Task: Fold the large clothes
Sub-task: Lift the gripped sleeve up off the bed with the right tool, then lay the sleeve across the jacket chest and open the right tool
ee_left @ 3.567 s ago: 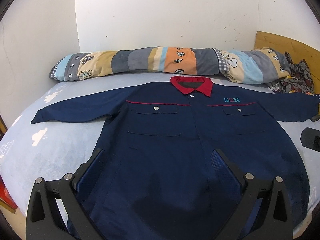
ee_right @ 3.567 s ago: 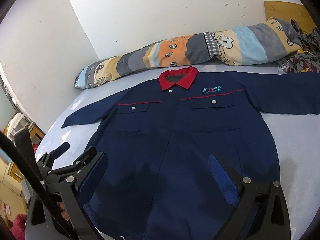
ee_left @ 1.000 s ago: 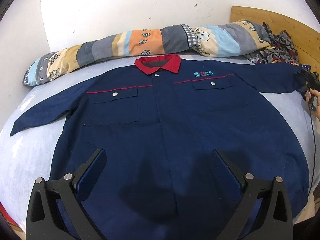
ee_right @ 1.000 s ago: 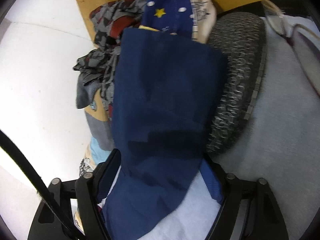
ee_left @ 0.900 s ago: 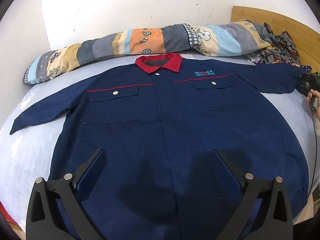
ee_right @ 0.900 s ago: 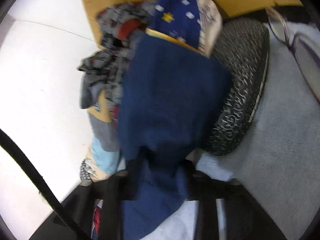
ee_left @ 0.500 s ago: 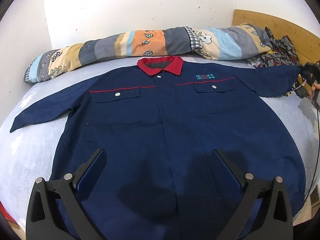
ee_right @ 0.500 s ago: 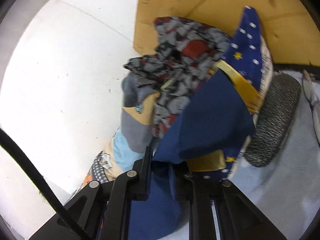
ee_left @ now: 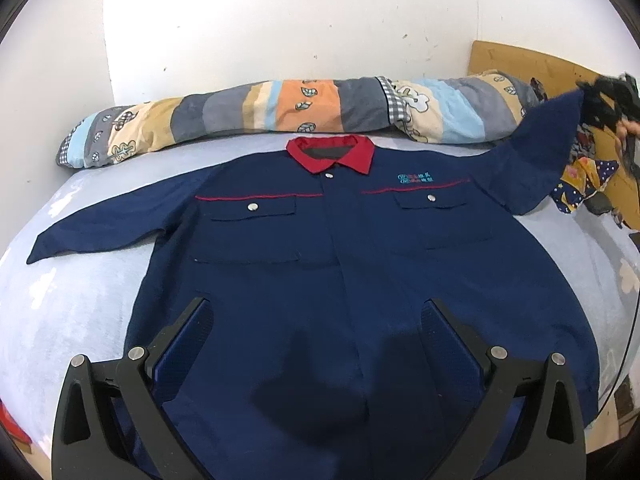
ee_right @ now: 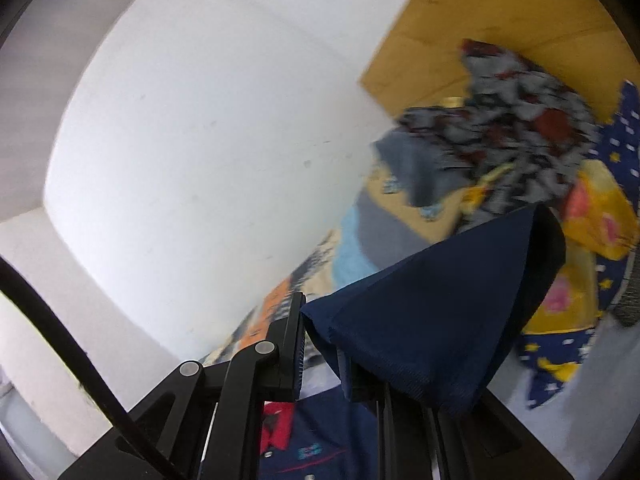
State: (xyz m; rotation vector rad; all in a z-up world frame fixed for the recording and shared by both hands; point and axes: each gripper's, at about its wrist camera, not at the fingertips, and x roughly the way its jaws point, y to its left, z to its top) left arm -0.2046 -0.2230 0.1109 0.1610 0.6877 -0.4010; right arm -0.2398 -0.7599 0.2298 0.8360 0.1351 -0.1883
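While clamped, the sleeve cuff (ee_right: 432, 320) sits between the right jaws.

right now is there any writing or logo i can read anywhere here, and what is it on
Teal chest logo on the navy jacket, above the pocket flap: a small emblem followed by characters, too small and blurred to read.
The same logo in the right wrist view: blurred, unreadable.
No other text shows.

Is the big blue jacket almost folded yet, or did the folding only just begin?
Only just begun. Done: the navy jacket lies spread flat on the bed. In hand: the right gripper is shut on one sleeve cuff, raised off the bed. Left: the other sleeve lies flat, the body is unfolded, and the left gripper is open.
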